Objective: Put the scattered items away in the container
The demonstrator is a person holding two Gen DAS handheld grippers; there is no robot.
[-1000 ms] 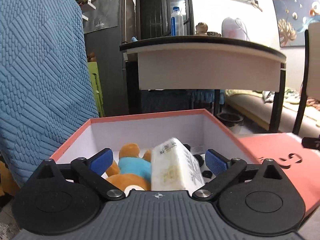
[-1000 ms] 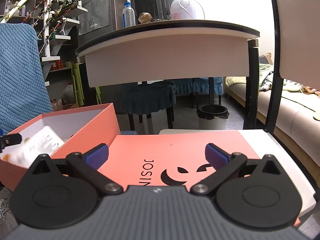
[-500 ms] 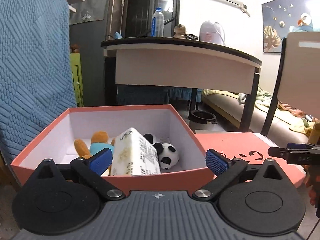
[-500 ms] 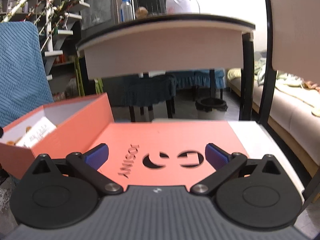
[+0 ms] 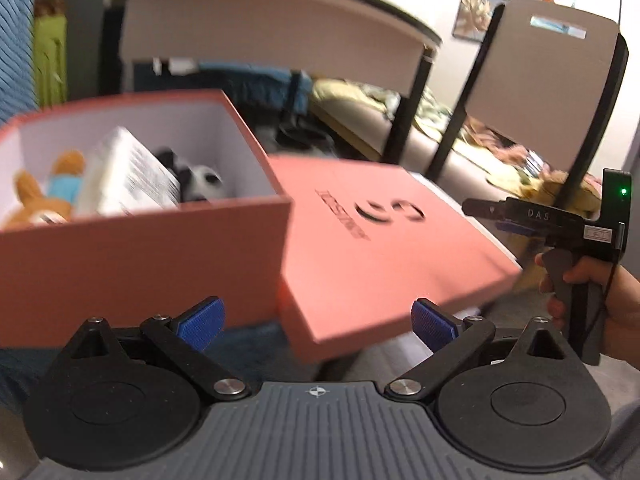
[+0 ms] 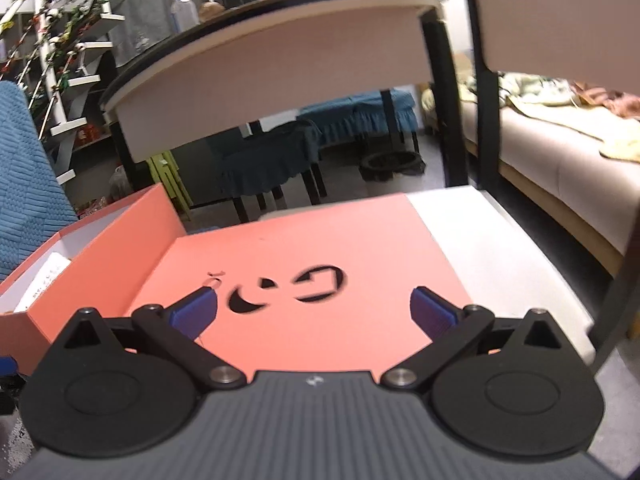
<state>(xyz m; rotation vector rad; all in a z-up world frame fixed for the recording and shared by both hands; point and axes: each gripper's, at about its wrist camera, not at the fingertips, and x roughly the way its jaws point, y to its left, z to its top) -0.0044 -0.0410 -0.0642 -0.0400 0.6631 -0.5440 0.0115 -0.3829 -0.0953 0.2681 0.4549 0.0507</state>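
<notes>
The coral box (image 5: 132, 256) is your landmark: it stands open-topped, its long axis running away from your left gripper (image 5: 316, 322), which hangs just short of its near wall with jaws spread wide and nothing between them. Beside the box on its right, touching its wall, the matching lid (image 5: 384, 240) lies flat on a white seat (image 6: 492, 240). The lid's black lettering is blurred; only large shapes like "G" and "9" can be made out. Your right gripper (image 6: 314, 310) hovers over the lid's near edge, jaws released and empty. Inside the box, a white packet (image 5: 124, 180) leans tilted, its print unreadable, between an orange plush toy (image 5: 44, 196) and a panda plush (image 5: 200, 180).
</notes>
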